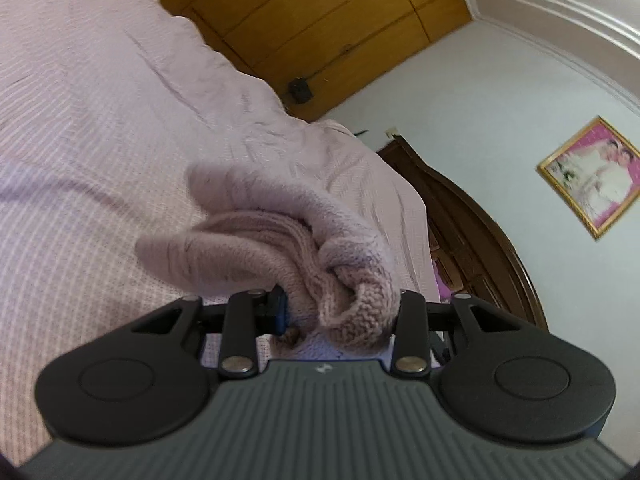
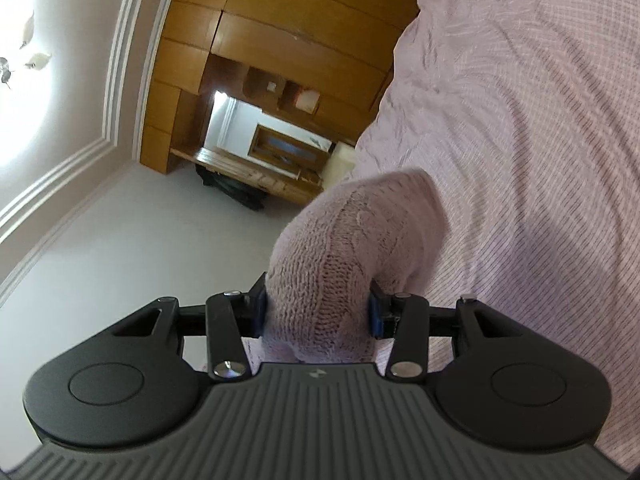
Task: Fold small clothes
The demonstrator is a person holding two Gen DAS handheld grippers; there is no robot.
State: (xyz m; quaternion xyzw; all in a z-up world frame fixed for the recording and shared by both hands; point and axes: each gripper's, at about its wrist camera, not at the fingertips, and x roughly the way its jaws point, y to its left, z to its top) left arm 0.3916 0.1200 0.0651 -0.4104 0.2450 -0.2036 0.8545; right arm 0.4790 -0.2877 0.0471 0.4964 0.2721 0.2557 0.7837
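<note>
Right tong pad behind knit garment

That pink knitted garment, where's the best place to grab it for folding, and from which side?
By its outer edges, one at each end. The left gripper is clamped on a bunched ribbed edge of the knitted garment, the right gripper on a thick fold. Come in from the near side, over the bedspread; the soft knit bunches easily between pads.

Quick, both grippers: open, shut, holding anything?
Left gripper: shut on the pink knit.
Right gripper: shut on the pink knit, bunched between its jaws.
</note>
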